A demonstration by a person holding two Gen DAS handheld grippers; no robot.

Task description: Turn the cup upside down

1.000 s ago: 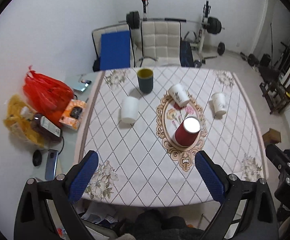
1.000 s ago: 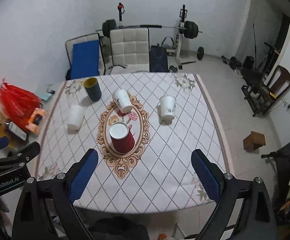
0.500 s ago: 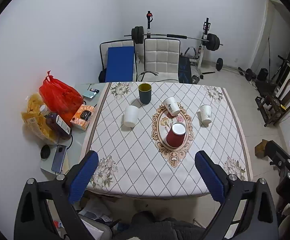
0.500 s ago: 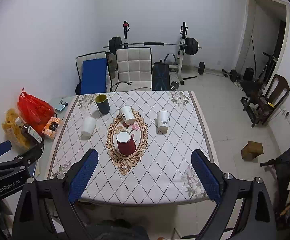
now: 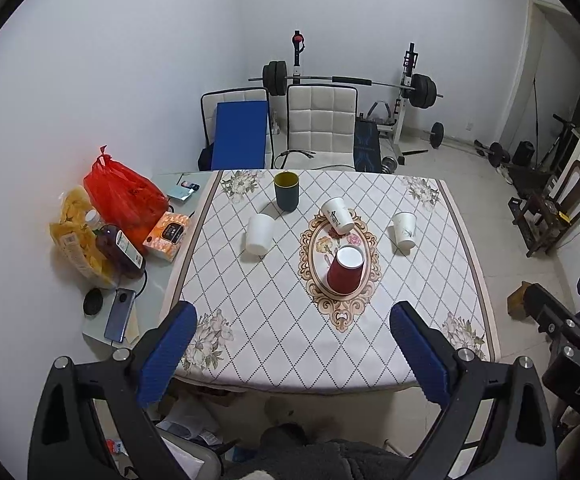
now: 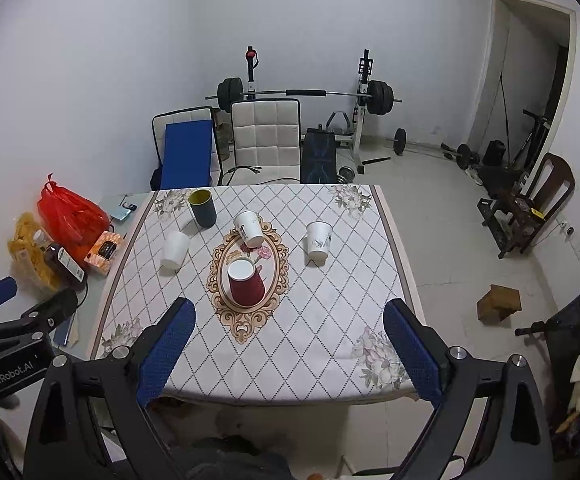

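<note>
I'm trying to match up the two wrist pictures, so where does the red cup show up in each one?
Left wrist view: the red cup stands right of centre, on the oval medallion of the tablecloth.
Right wrist view: the red cup stands left of centre, on the same medallion.
Shared landmark: the dark green cup near the table's far left corner.

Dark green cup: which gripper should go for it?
Left. The dark green cup lines up straight ahead of the open left gripper; from the right gripper it sits well off to the left.
</note>
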